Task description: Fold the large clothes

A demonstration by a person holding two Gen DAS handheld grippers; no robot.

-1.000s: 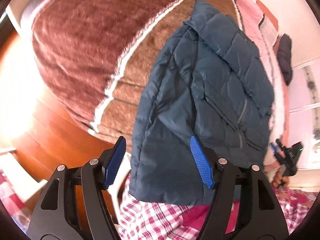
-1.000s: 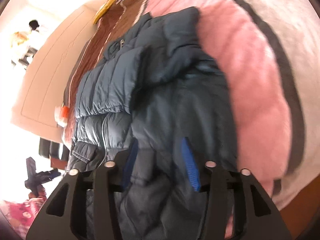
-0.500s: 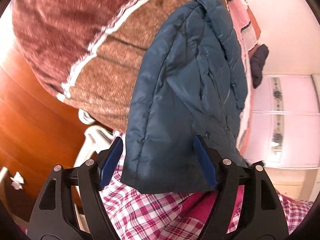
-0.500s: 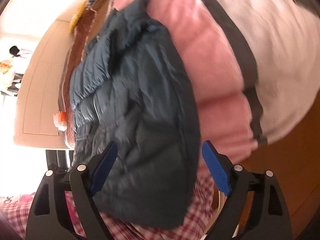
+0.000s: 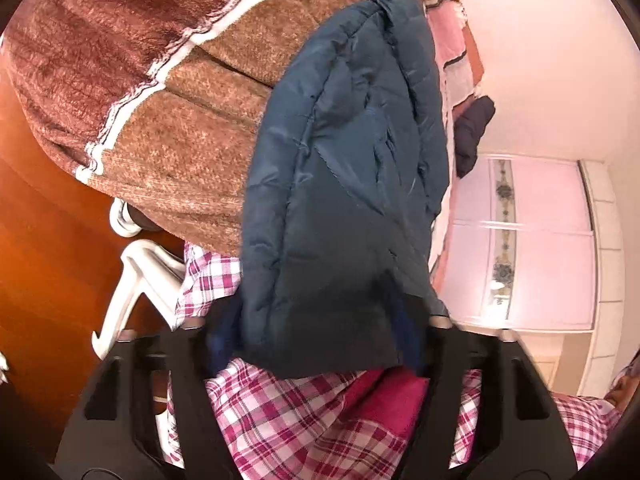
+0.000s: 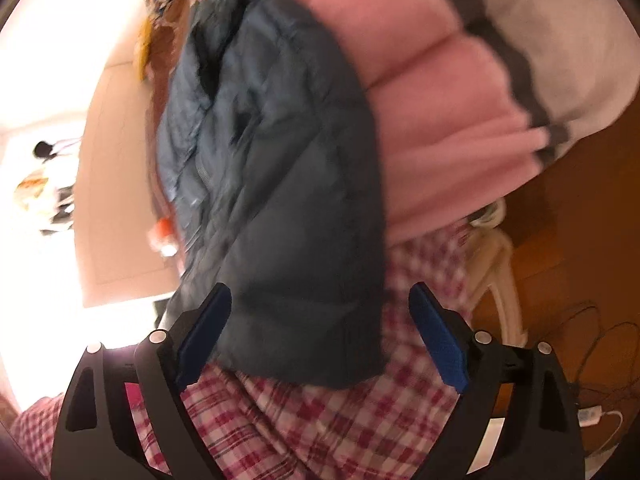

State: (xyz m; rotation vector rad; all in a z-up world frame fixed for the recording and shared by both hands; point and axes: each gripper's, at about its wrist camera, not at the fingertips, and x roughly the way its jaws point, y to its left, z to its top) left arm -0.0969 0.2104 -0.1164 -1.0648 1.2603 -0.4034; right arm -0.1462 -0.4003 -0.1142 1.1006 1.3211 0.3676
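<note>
Folded blue puffer jacket (image 5: pixel 344 184) lies on the bed, across the brown blanket (image 5: pixel 160 80) and the pink quilt (image 6: pixel 432 92). Left tool (image 5: pixel 316 344): fingers spread wide, the jacket's near hem between them, over the pads; no clamping seen. Right tool (image 6: pixel 320 340): fingers wide apart, jacket's near corner between them, closer to the left pad. Plaid cloth (image 6: pixel 320 420) beneath both.

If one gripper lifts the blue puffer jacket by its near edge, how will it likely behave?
The blue puffer jacket will probably sag and partly unfold, since it drapes limply over the bed edge. Its quilted padding suggests it is light for its bulk. The shiny shell may slip in the jaws.
</note>
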